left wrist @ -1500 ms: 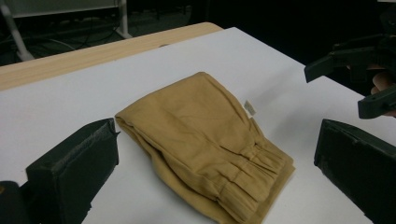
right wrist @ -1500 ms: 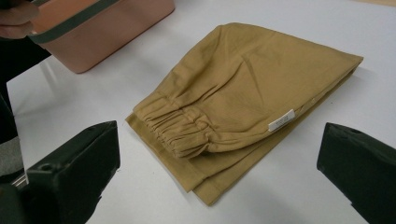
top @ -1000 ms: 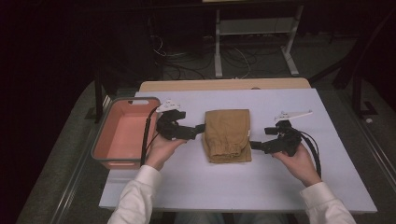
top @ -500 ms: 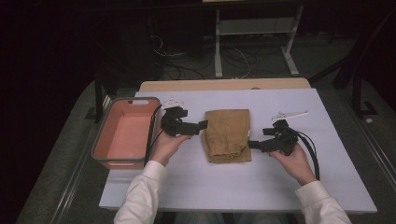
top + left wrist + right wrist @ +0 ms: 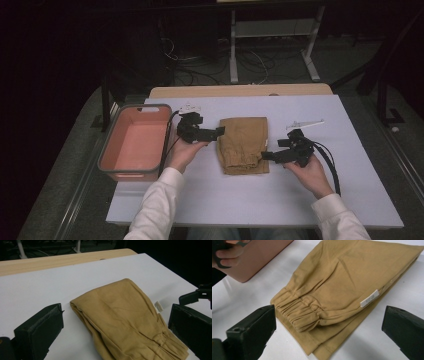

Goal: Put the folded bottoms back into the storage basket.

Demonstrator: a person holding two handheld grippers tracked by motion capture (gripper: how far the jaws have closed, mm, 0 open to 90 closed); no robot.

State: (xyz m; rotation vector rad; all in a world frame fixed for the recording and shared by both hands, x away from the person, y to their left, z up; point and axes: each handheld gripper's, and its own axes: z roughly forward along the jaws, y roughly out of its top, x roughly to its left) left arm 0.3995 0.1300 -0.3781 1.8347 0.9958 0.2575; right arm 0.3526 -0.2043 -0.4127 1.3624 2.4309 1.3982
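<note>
Folded trousers lie beside the basket; the left gripper and right gripper flank them, jaws wide, holding nothing. This looks like the approach to a grasp; next, each should close on its near edge.

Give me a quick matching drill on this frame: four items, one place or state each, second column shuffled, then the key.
Items:
1. folded tan garment
2. pink bin
3. left gripper
4. white label

Places or states:
A. at the table's left edge
B. open, at the cloth's left side
C. middle of the white table top, between both grippers
D. sewn at the cloth's edge, beyond the gathered waistband

Pairs: 1-C, 2-A, 3-B, 4-D
</note>
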